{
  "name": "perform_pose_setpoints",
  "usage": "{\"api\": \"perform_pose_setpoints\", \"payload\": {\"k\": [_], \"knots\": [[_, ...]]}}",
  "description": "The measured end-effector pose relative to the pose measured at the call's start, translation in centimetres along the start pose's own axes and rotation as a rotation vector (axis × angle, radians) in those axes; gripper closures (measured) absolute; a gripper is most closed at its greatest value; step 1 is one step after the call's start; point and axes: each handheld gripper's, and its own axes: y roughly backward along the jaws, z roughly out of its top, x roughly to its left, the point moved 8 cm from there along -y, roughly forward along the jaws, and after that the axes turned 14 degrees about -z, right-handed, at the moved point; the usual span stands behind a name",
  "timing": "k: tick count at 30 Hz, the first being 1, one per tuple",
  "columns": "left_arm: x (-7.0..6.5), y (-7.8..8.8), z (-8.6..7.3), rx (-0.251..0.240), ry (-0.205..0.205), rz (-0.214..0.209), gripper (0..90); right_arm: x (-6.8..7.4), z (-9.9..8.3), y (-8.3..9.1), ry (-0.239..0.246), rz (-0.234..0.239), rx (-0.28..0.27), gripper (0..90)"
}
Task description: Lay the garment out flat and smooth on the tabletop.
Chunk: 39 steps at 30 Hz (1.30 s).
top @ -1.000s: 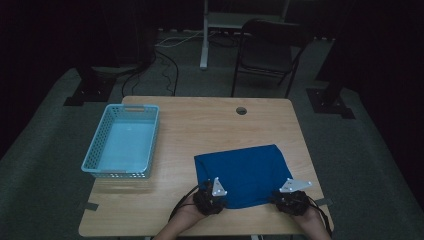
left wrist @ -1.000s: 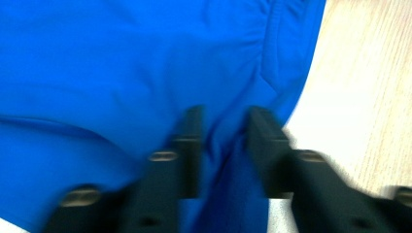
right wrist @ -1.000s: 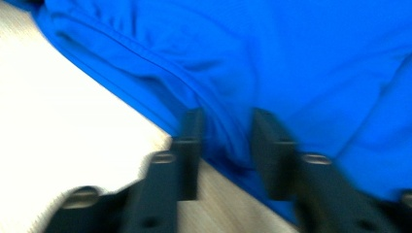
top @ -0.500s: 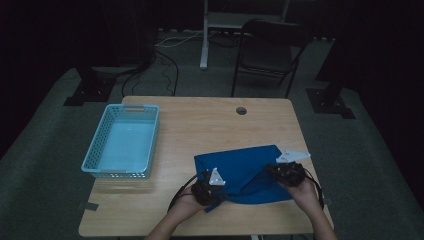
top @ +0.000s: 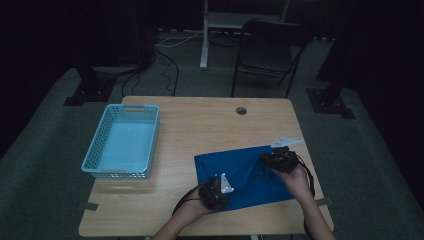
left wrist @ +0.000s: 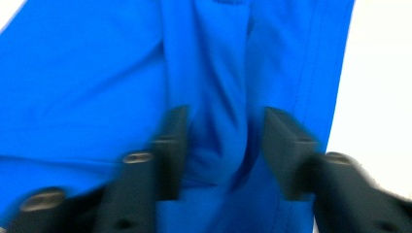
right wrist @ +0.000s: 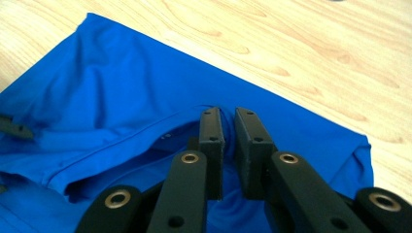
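Leftmost, light-blue basket (top: 121, 141) is seen on wooden table (top: 200, 120), well apart from cloth. Blue cloth (top: 245, 175) is spread on table's near-right part. Left gripper (left wrist: 223, 145): jaws parted, just been closing, cloth ridge bunched betw. them, pads not pressed. Right gripper (right wrist: 228, 145): jaws pinched on cloth fold at far-right edge, fold lifted.

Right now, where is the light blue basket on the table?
In the high view, the light blue basket stands on the left part of the wooden table, apart from the blue cloth to its right.
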Motion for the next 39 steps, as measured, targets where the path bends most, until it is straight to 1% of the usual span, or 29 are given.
{"api": "perform_pose_setpoints", "payload": {"k": [1,2,3,4,5,6,7,8,9,10,11,13,15,16,17,18,19,21,22,23,25,28,31,32,35,38,39], "knots": [[0.3,0.1,0.1,-0.009,0.012,0.022,80.6,-0.1,-0.1,-0.1,-0.004,0.0,0.006,82.4],[0.9,0.5,0.4,-0.027,0.038,0.033,86.9,-0.2,-0.3,-0.2,-0.009,-0.002,0.011,82.4],[1.5,1.0,0.8,-0.076,0.081,0.041,87.5,-0.5,-0.3,-0.3,-0.009,-0.01,0.011,82.3],[2.9,1.8,1.4,-0.147,0.142,0.083,87.5,-0.9,-0.2,-0.5,-0.016,-0.019,0.008,81.8],[4.1,2.6,1.7,-0.202,0.2,0.127,87.3,-1.9,0.2,-0.6,-0.061,-0.047,-0.01,78.7],[4.9,3.1,1.9,-0.229,0.234,0.144,85.6,-2.9,0.6,-0.6,-0.13,-0.046,-0.026,70.9],[5.8,3.6,2.1,-0.251,0.271,0.153,79.0,-3.6,0.8,-0.6,-0.179,-0.042,-0.031,63.1],[6.5,3.7,2.3,-0.267,0.303,0.13,70.6,-4.4,1.0,-0.7,-0.223,-0.057,-0.032,60.0],[6.6,3.6,2.4,-0.274,0.324,0.081,62.6,-4.9,1.0,-0.8,-0.241,-0.057,-0.028,55.7],[6.6,3.2,2.4,-0.273,0.343,0.005,58.0,-5.0,1.0,-0.8,-0.245,-0.042,-0.024,50.6],[6.6,2.8,2.3,-0.263,0.351,-0.009,56.6,-4.9,0.8,-1.1,-0.243,-0.024,-0.018,47.3],[6.4,1.7,2.0,-0.22,0.351,-0.045,50.7,-4.4,-0.1,-1.8,-0.221,-0.001,0.019,42.1],[6.3,0.8,1.7,-0.2,0.356,-0.049,49.8,-3.8,-1.2,-2.7,-0.2,0.007,0.064,41.3],[6.1,0.4,1.5,-0.186,0.355,-0.059,49.8,-3.5,-1.7,-3.0,-0.197,0.021,0.077,40.7],[6.1,0.1,1.3,-0.179,0.357,-0.051,49.7,-2.9,-2.4,-3.5,-0.189,0.04,0.094,40.7],[6.1,-0.1,1.1,-0.173,0.36,-0.035,49.5,-2.6,-3.0,-3.8,-0.177,0.043,0.111,40.7],[6.1,-0.3,0.9,-0.164,0.356,-0.037,49.4,-2.3,-3.5,-4.1,-0.162,0.049,0.124,40.8],[6.0,-0.4,0.7,-0.166,0.34,-0.032,49.4,-1.6,-4.5,-4.5,-0.134,0.061,0.143,42.0],[6.0,-0.3,0.6,-0.154,0.327,-0.023,49.9,-1.4,-4.9,-4.6,-0.119,0.067,0.147,42.6],[6.0,-0.2,0.5,-0.144,0.313,-0.011,50.7,-0.9,-5.6,-4.6,-0.084,0.062,0.144,43.0],[5.9,-0.1,0.1,-0.131,0.274,0.015,52.1,-0.3,-6.2,-4.1,-0.016,0.011,0.114,43.6],[5.7,0.2,-0.5,-0.13,0.232,0.046,56.4,0.1,-6.9,-3.5,-0.014,-0.02,0.094,45.1],[5.1,0.7,-1.3,-0.126,0.207,0.043,56.9,0.9,-7.9,-2.5,-0.027,-0.023,0.058,45.2],[4.9,0.8,-1.6,-0.125,0.194,0.04,56.9,1.3,-8.2,-2.1,-0.023,-0.017,0.049,45.2],[3.8,1.5,-2.7,-0.127,0.176,0.028,56.8,2.2,-9.1,-1.1,-0.019,0.005,0.035,45.2],[2.4,2.4,-4.1,-0.114,0.149,0.01,56.8,3.4,-10.1,0.3,-0.032,0.031,0.022,45.2],[2.0,2.7,-4.6,-0.108,0.141,0.003,56.8,4.0,-10.5,0.8,-0.038,0.05,0.021,45.2]]}}
